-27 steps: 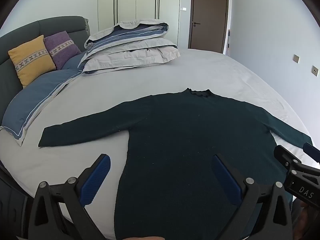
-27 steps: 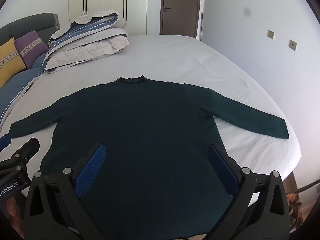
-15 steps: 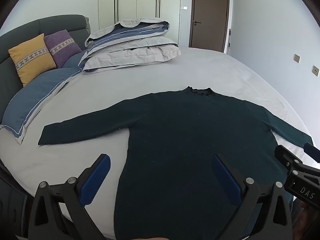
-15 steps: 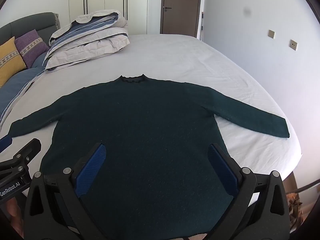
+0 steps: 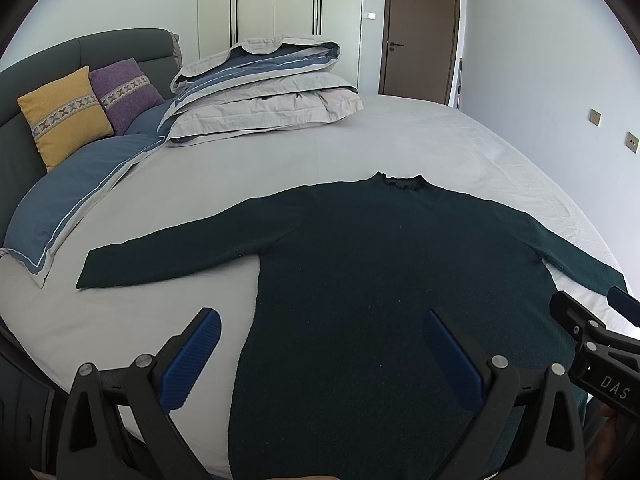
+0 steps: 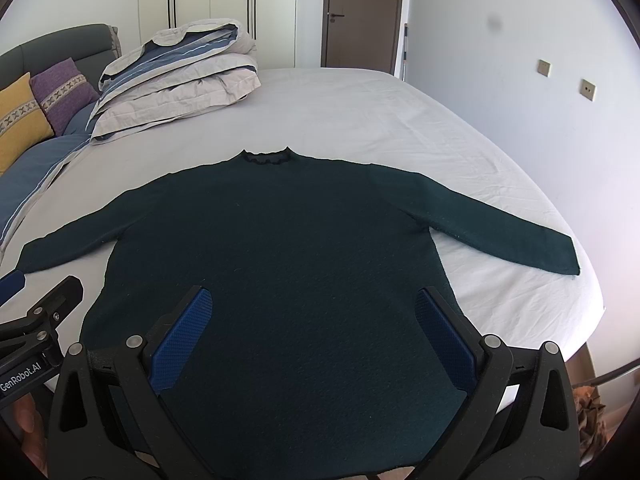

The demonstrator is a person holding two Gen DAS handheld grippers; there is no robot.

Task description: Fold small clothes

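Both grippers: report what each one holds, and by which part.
Nothing is held. The left gripper and right gripper are open above the dark green sweater, which lies flat on the bed.

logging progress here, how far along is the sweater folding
Done: the dark green sweater lies flat on the bed sheet, both sleeves spread out. In hand: nothing; the left gripper and right gripper hover open above its lower body. Left: every fold, sleeves and body alike.

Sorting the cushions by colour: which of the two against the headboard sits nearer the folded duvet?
The purple cushion; the yellow cushion sits on its far side from the folded duvet.
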